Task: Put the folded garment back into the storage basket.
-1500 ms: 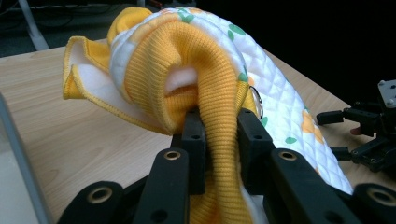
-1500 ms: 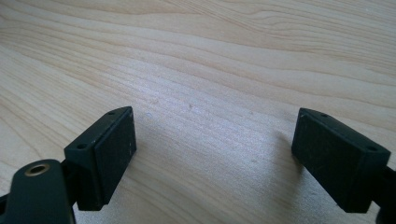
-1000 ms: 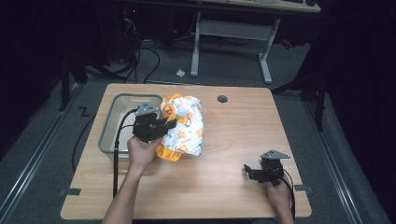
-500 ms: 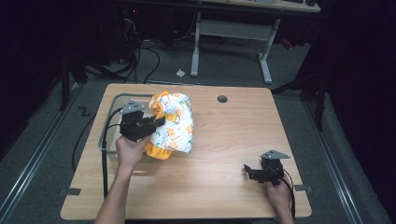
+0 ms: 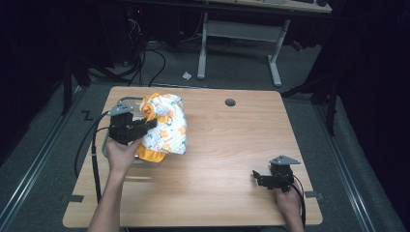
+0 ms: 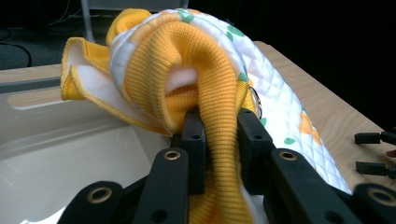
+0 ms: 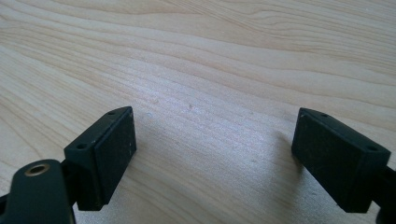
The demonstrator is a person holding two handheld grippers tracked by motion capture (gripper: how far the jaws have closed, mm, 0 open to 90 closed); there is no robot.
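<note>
A quilted white garment [image 5: 168, 126] printed with orange and green shapes hangs bunched from my left gripper [image 5: 146, 125], partly over the table's left side. In the left gripper view the jaws of my left gripper [image 6: 219, 128] are shut on the garment's orange ribbed band [image 6: 205, 70], which bulges above them. The folds of the garment cover what lies behind it. My right gripper [image 5: 258, 178] rests low at the table's front right, open, and in its own view my right gripper [image 7: 215, 144] has only bare wood between its jaws.
A pale grey bin [image 5: 104, 145] stands at the table's left edge, under and beside the garment; its inside [image 6: 70, 158] looks bare where it shows. The wooden table [image 5: 232, 145] has a round cable hole [image 5: 230, 102] at the back. A desk frame [image 5: 239, 34] stands beyond.
My left hand has carried the garment leftward, from the table's middle-left to over the bin's edge. The right gripper has kept still.
</note>
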